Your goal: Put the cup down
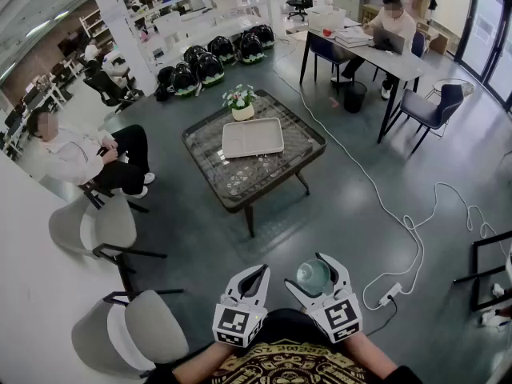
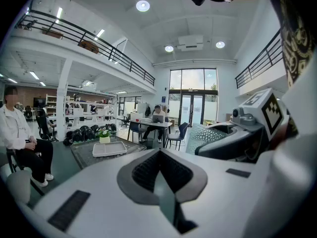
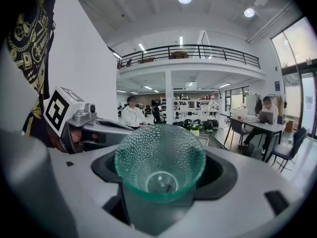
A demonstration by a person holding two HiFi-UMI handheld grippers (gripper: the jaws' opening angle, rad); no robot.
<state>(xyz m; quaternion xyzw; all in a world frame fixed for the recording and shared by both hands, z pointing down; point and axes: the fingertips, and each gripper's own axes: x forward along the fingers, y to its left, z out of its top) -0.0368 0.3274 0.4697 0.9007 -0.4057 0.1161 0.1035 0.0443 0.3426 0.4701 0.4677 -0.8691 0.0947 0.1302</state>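
A green dimpled glass cup point(image 1: 313, 276) sits between the jaws of my right gripper point(image 1: 312, 275), which is shut on it close to my body. In the right gripper view the cup point(image 3: 160, 165) points its mouth at the camera, and the jaws of the gripper point(image 3: 161, 185) press on its sides. My left gripper point(image 1: 256, 274) hangs beside it, shut and holding nothing. In the left gripper view its pads point(image 2: 148, 170) meet, and the cup point(image 2: 205, 135) shows at the right. A low glass table point(image 1: 308, 138) stands well ahead, carrying a white tray point(image 1: 253, 138).
A small flower pot point(image 1: 242, 102) stands on the table's far side. Two grey chairs point(image 1: 104, 226) point(image 1: 152, 326) are at my left, beside a seated person point(image 1: 80, 154). A power strip point(image 1: 390, 294) and its white cable lie on the floor to my right.
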